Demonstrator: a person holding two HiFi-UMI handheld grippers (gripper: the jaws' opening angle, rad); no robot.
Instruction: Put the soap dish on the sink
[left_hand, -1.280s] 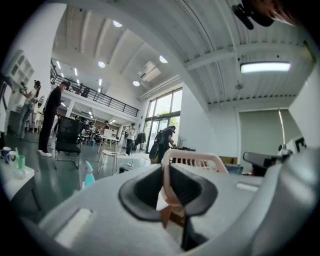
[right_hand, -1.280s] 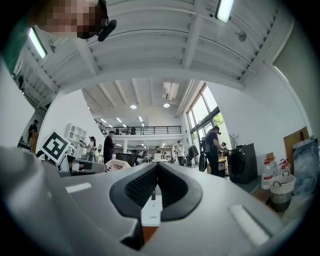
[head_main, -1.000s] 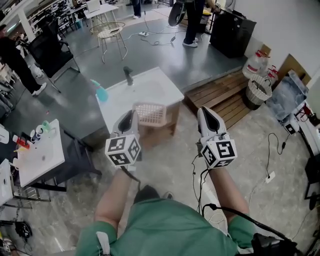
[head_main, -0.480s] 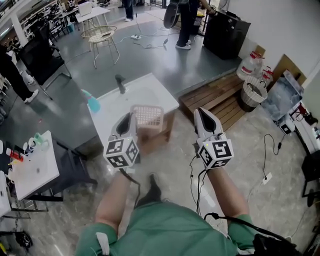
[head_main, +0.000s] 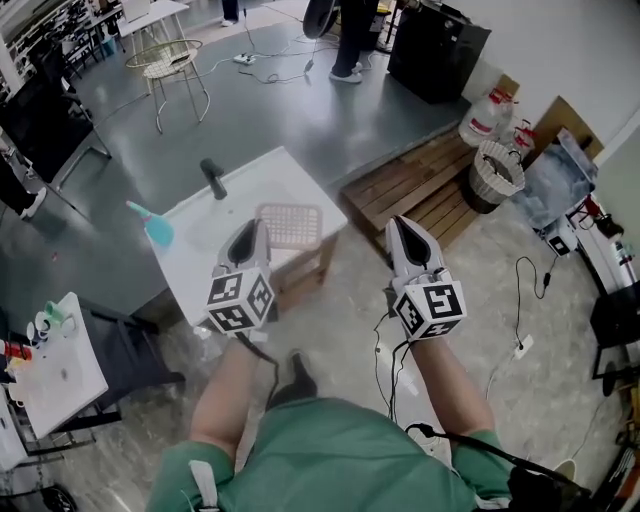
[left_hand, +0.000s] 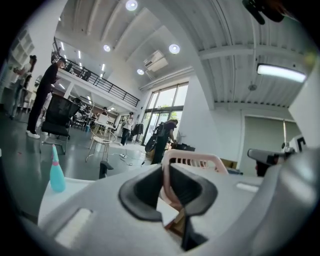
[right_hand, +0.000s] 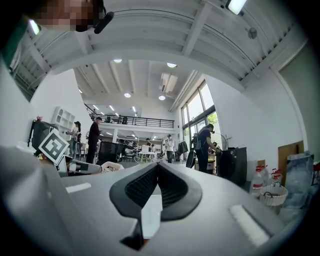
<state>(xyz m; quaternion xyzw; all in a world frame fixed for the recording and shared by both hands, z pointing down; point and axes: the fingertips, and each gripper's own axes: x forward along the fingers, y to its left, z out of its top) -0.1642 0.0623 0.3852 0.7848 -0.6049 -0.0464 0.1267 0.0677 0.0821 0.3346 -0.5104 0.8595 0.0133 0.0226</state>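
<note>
The soap dish (head_main: 290, 225) is a pink slatted basket, and my left gripper (head_main: 256, 232) is shut on its near rim. It hangs over the front right corner of the white sink (head_main: 255, 180), which has a black faucet (head_main: 213, 178) at the back. In the left gripper view the pink rim (left_hand: 192, 159) sits pinched between the dark pads (left_hand: 145, 187), with the faucet (left_hand: 104, 169) beyond. My right gripper (head_main: 400, 228) is to the right of the sink, over the floor. Its jaws (right_hand: 157, 167) are shut with nothing in them.
A teal bottle (head_main: 155, 228) stands on the sink's left edge. A wooden pallet (head_main: 420, 190) and a wicker basket (head_main: 493, 170) lie to the right. Cables (head_main: 520, 300) run over the floor. A small white table (head_main: 50, 370) with bottles stands at left. People stand far back.
Both grippers have moved forward together toward the sink, the left one still carrying the soap dish. The sink now lies closer, under the dish's left side.
</note>
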